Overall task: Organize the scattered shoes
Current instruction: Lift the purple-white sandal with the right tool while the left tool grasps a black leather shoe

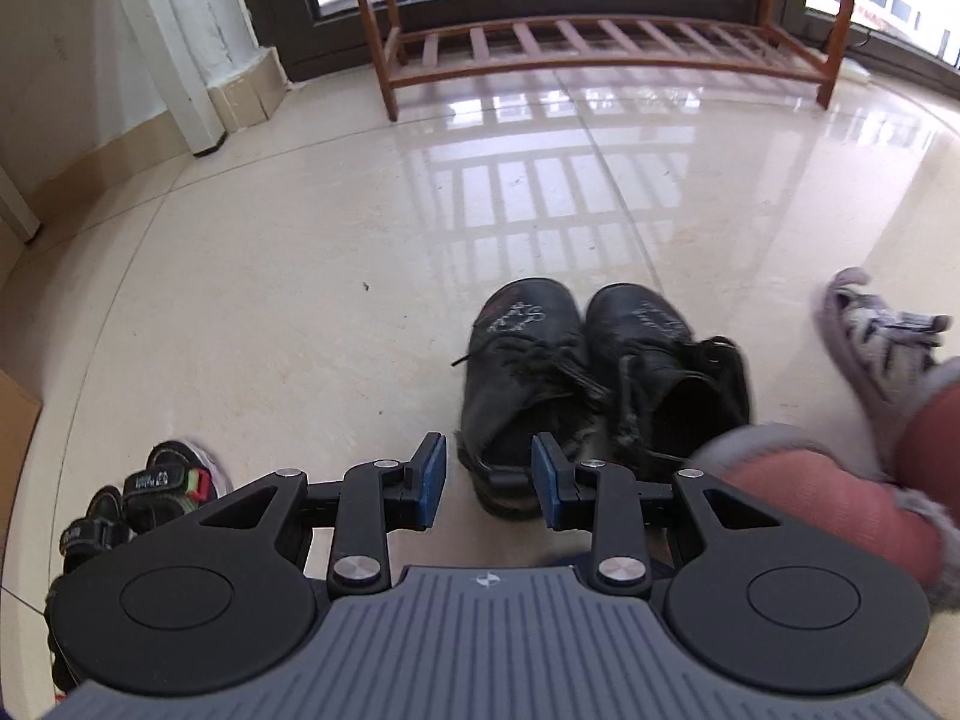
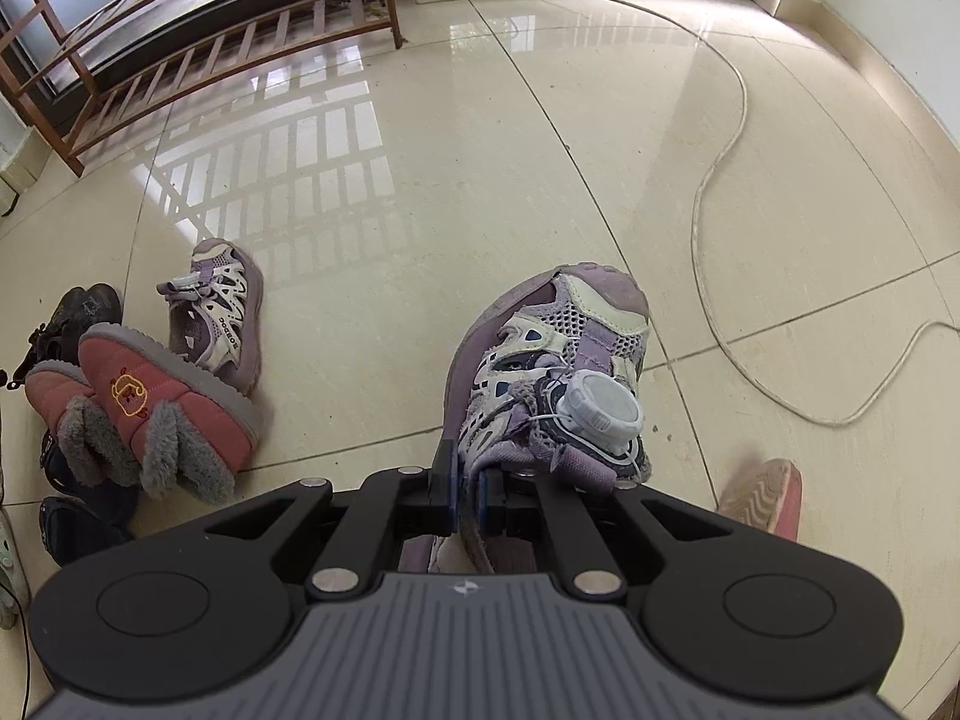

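We log: right tool (image 2: 467, 495) clamped on purple sandal (image 2: 558, 372), 12 o'clock, its mate (image 2: 219, 315) at 10. Left tool (image 1: 489, 483) released; black shoes (image 1: 600, 372) on floor at 12.

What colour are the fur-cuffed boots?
Pink boots with grey fur cuffs and grey soles; clearest in the right wrist view.

A broad stretch of glossy cream tile floor (image 1: 288, 276) lies open up to the slatted wooden shoe rack (image 1: 600, 42). Low down, the pair of black leather lace-up shoes (image 1: 540, 360) and pink fleece-lined boots (image 2: 162, 408) crowd the way (a white cable (image 2: 720, 150) snakes along the right).
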